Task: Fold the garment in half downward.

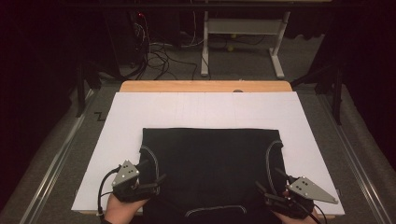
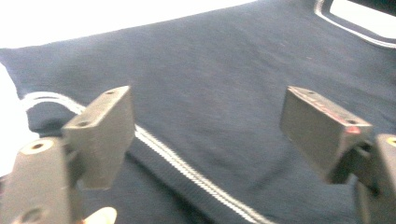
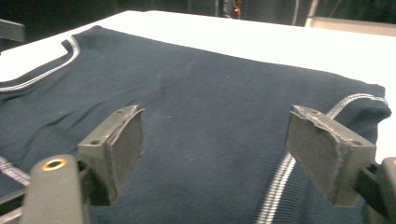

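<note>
dark sleeveless top (image 1: 212, 168) lies flat on white sheet (image 1: 154, 109), neck hem at near edge | soft, light, limp; likely best pinched at the 2 white-piped armholes | left gripper (image 1: 150, 179) and right gripper (image 1: 271, 190) both spread wide, empty, over them | bare sheet beyond

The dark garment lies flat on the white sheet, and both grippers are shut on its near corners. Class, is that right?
Not quite. The dark garment does lie flat on the white sheet, but the left gripper and right gripper are open, jaws wide apart above the fabric, as both gripper views show.
</note>
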The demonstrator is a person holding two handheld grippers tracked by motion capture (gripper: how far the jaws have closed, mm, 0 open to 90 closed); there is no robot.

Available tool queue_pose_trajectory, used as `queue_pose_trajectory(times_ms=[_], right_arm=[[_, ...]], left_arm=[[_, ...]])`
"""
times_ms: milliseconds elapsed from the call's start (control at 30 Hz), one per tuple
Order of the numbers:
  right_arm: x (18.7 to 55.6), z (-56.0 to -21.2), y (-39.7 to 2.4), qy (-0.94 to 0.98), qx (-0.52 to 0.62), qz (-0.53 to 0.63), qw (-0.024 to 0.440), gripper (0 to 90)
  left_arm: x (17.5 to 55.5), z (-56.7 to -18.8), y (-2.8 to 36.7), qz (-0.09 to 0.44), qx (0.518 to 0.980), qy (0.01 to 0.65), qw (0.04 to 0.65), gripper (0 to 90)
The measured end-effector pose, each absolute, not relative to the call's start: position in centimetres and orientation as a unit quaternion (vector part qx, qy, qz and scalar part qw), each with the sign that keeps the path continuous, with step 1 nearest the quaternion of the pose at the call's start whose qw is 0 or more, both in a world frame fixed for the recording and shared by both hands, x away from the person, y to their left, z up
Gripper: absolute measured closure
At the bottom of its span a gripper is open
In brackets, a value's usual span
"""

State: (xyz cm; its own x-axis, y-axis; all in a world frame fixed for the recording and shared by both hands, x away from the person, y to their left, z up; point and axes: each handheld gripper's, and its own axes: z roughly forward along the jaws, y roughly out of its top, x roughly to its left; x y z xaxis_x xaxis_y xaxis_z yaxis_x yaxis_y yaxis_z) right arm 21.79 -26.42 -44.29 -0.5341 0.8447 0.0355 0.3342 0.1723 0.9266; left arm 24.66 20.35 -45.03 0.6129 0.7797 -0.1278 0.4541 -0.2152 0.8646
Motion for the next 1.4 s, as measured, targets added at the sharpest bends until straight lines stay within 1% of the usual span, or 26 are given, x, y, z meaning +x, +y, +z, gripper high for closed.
queue_pose_trajectory(times_ms=[200, 300, 367, 400, 567, 800, 1000, 1100, 1167, 1400], right_arm=[[22.6, -44.3, -27.4, 0.712, 0.42, 0.496, 0.265, 12.7], [22.9, -44.4, -27.6, 0.71, 0.427, 0.494, 0.265, 7.3], [23.1, -44.5, -27.7, 0.71, 0.43, 0.491, 0.265, 0.8], [23.2, -44.5, -27.6, 0.711, 0.429, 0.49, 0.264, 0.1], [23.3, -44.5, -27.3, 0.718, 0.423, 0.483, 0.269, 0.0], [23.7, -43.7, -26.3, 0.712, 0.408, 0.499, 0.278, 0.0], [24.5, -42.7, -24.3, 0.718, 0.392, 0.506, 0.275, 0.0], [24.8, -42.3, -23.2, 0.72, 0.385, 0.508, 0.273, 0.1], [25.1, -42.1, -22.3, 0.724, 0.38, 0.51, 0.268, 0.1], [25.7, -41.7, -19.8, 0.735, 0.361, 0.513, 0.258, 0.1]], left_arm=[[25.3, -45.2, 21.9, 0.178, 0.752, 0.422, 0.474, 10.1], [25.8, -45.3, 22.6, 0.177, 0.745, 0.434, 0.475, 4.9], [26.2, -45.5, 23.0, 0.172, 0.744, 0.442, 0.471, 0.0], [26.3, -45.6, 23.2, 0.169, 0.745, 0.445, 0.469, 0.0], [26.6, -45.8, 23.7, 0.17, 0.738, 0.453, 0.47, 0.0], [26.9, -45.2, 23.8, 0.184, 0.737, 0.442, 0.478, 0.0], [28.4, -44.4, 24.4, 0.168, 0.739, 0.442, 0.481, 0.0], [29.2, -44.0, 24.7, 0.151, 0.742, 0.438, 0.485, 0.0], [29.5, -43.8, 24.7, 0.158, 0.742, 0.438, 0.483, 0.0], [30.9, -43.1, 25.1, 0.154, 0.733, 0.444, 0.492, 0.0]])
